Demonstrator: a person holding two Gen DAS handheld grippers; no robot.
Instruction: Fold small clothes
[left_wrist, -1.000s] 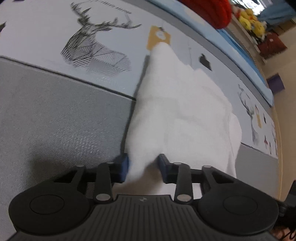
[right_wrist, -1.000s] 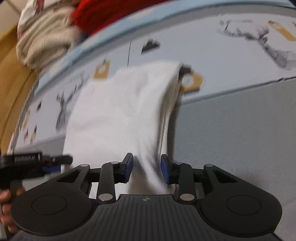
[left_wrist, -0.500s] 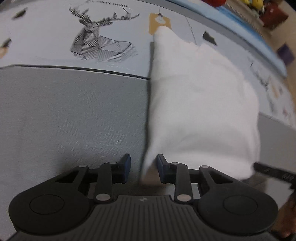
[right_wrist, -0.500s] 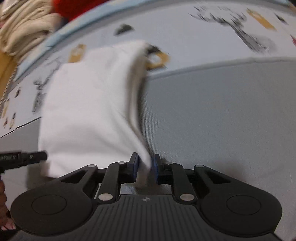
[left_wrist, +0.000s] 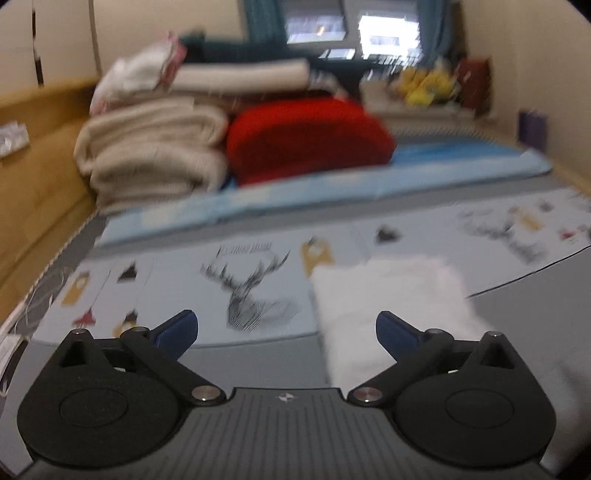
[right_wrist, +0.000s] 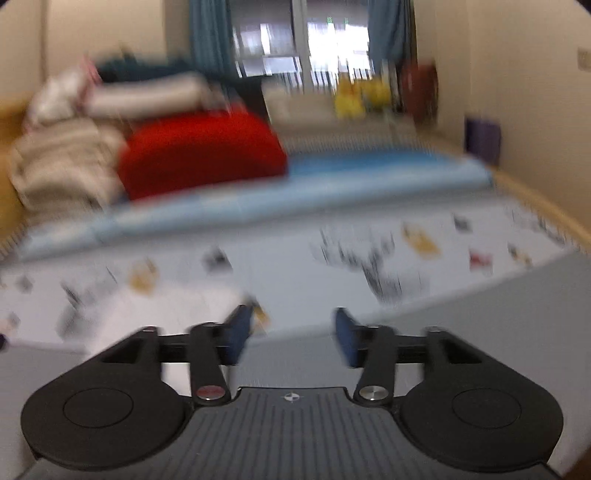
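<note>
Writing: one line of lettering above the deer head (left_wrist: 255, 295) printed on the pale sheet (left_wrist: 177, 273); blurred, unreadable. No brand legible anywhere.

Hard to make out: the right wrist view is smeared throughout; the sheet's prints there are streaks. The white garment (left_wrist: 391, 295) is cut off behind the tool body at lower right of the left wrist view, and shows only as a pale patch (right_wrist: 155, 310) at lower left of the right.

Count:
- White garment, one, folded, lying flat on the bed across the seam of printed sheet and grey cover (left_wrist: 535, 317).
- Left tool (left_wrist: 286, 330), one: jaws have just been opening, spread wide, nothing between them.
- Right tool (right_wrist: 291, 334), one: jaws have just been opening, parted, nothing between them.
- Beige blankets (left_wrist: 155, 147), one stack, upper left.
- Red bundle (left_wrist: 306, 138), one, beside it.
- Blue mat (left_wrist: 406, 170), one.
</note>
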